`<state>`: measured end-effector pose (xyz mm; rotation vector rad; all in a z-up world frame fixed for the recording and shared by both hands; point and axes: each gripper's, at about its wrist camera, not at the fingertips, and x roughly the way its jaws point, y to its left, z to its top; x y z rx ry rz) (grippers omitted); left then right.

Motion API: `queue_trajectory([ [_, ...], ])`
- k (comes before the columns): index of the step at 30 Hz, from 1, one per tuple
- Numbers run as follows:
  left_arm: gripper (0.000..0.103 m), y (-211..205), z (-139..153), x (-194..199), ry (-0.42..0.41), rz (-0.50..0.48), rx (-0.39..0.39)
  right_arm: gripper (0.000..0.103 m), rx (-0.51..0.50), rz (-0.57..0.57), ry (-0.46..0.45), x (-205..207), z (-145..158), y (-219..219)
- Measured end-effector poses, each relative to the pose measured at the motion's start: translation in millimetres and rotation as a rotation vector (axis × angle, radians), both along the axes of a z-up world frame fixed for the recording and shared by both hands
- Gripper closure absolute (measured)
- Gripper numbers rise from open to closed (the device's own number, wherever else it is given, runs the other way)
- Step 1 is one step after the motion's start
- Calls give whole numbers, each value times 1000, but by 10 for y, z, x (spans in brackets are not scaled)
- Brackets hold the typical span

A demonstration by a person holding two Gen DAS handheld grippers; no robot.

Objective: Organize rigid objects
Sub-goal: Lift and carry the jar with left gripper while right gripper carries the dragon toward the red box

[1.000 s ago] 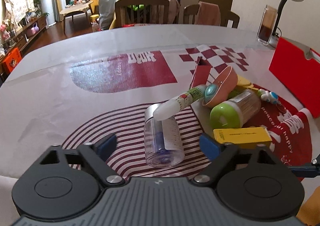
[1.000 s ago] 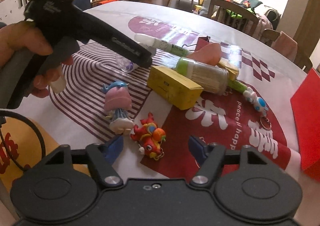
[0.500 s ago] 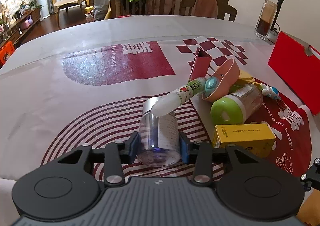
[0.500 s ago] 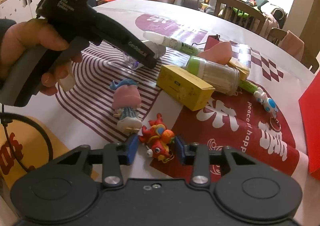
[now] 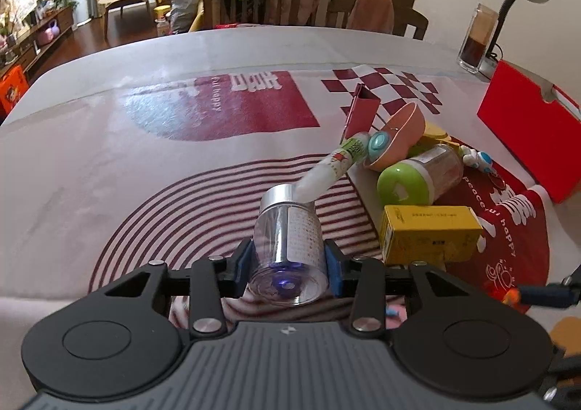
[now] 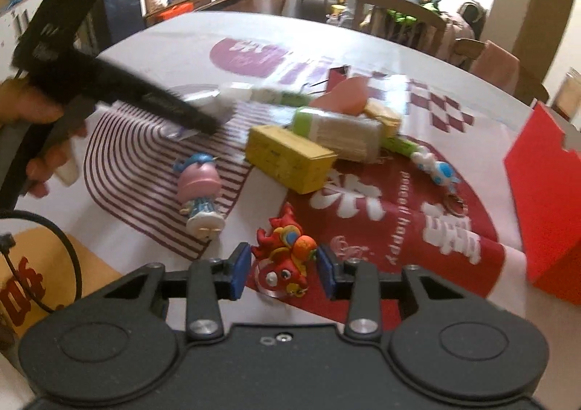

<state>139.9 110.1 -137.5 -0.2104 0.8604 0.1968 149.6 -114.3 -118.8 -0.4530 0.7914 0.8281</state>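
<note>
Claws both grip. The left claw (image 5: 288,261) is closed on the jar (image 5: 288,246), its blue pads pressed to the clear sides near the base; the jar lies tilted away with its silver cap touching a white tube (image 5: 332,170). In the right wrist view a hand (image 6: 34,141) holds that tool by its grey handle, arm angled down toward the striped part of the surface (image 5: 109,163). The right claw (image 6: 283,265) is closed on the red dragon (image 6: 285,254), low over the cloth. Just beyond lie the doll (image 6: 199,192) and yellow box (image 6: 288,159), with the green-capped bottle (image 6: 337,134) touching the box.
</note>
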Motion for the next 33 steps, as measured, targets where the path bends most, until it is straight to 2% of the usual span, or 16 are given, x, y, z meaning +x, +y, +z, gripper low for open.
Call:
queue_trajectory([
  [9, 63, -37, 232, -271, -37, 6, -35, 65, 70, -111, 11, 141, 353, -411],
  [17, 63, -163, 563, -342, -89, 8, -70, 65, 113, -146, -21, 346, 719, -750],
  [21, 63, -322, 784, -221, -126, -6, -112, 65, 133, -180, -27, 556, 886, -922],
  [27, 63, -728, 1085, 106, -180, -70, -119, 65, 152, -222, -51, 973, 1089, -1210],
  [28, 63, -797, 1124, 173, -184, -81, -117, 67, 152, -225, -59, 1039, 1121, -1256],
  [29, 63, -872, 1168, 246, -189, -91, -114, 74, 151, -228, -68, 1099, 1147, -1297],
  [31, 63, -1002, 1238, 374, -204, -110, -106, 75, 151, -234, -83, 1263, 1215, -1401],
  [33, 63, -1150, 1294, 516, -217, -128, -96, 83, 153, -242, -93, 1415, 1244, -1489],
])
